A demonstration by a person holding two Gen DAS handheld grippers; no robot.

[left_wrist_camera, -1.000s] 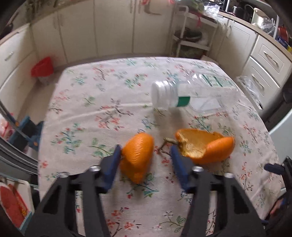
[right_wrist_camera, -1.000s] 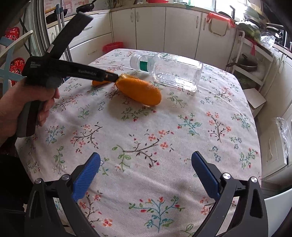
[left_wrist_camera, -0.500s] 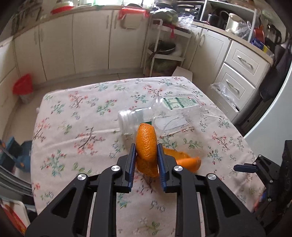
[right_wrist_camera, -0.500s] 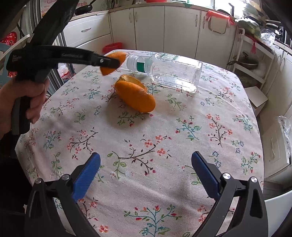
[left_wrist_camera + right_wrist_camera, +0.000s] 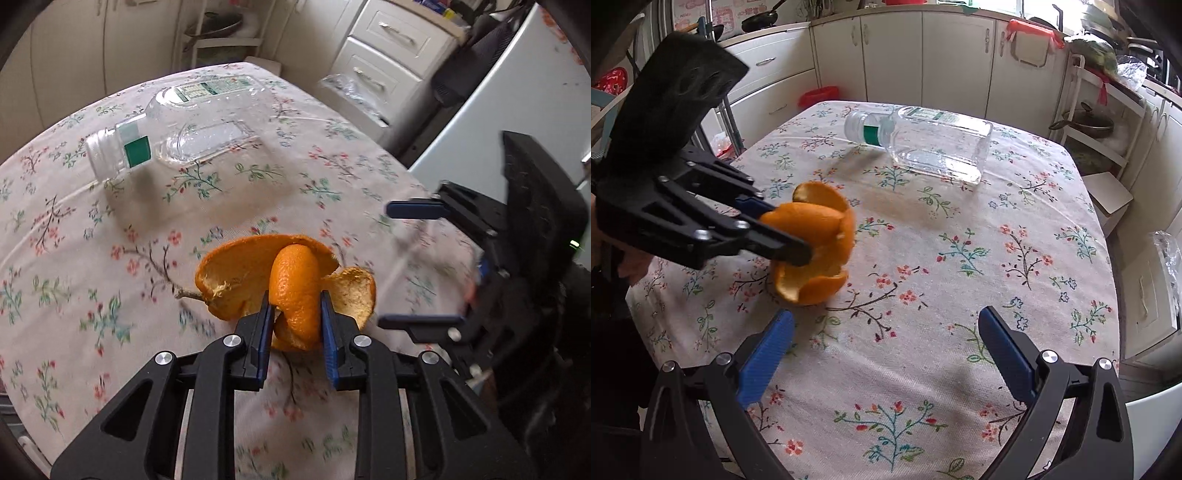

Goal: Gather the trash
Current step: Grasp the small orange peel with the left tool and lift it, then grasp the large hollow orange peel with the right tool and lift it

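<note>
A curled piece of orange peel [image 5: 295,291] is clamped between the blue pads of the left gripper [image 5: 294,317], whose jaws stand almost closed, with only the thickness of the peel between them. In the right wrist view the same piece [image 5: 805,221] sits at the tip of the left gripper [image 5: 783,236], above the desk.

Just under and behind it lies a bigger, cup-shaped orange peel with a small dry stem [image 5: 236,280], on the flowered cloth of the desk [image 5: 110,295]. In the right wrist view this second peel [image 5: 812,284] appears directly below the held one; whether the two touch, I cannot tell.

Farther back on the desk [image 5: 960,295] lies a clear plastic bottle with a white cap and a green band at the neck [image 5: 192,122], on its side, well apart from the peels. Its cap points toward the left side of the desk [image 5: 916,142].

The right gripper [image 5: 886,347] hovers over the near part of the desk, its jaws wide apart and holding nothing. The left view shows it at the right edge, blurred [image 5: 424,266].

White kitchen cabinets [image 5: 923,55] stand behind the desk, and a red bin [image 5: 818,96] is on the floor before them.
</note>
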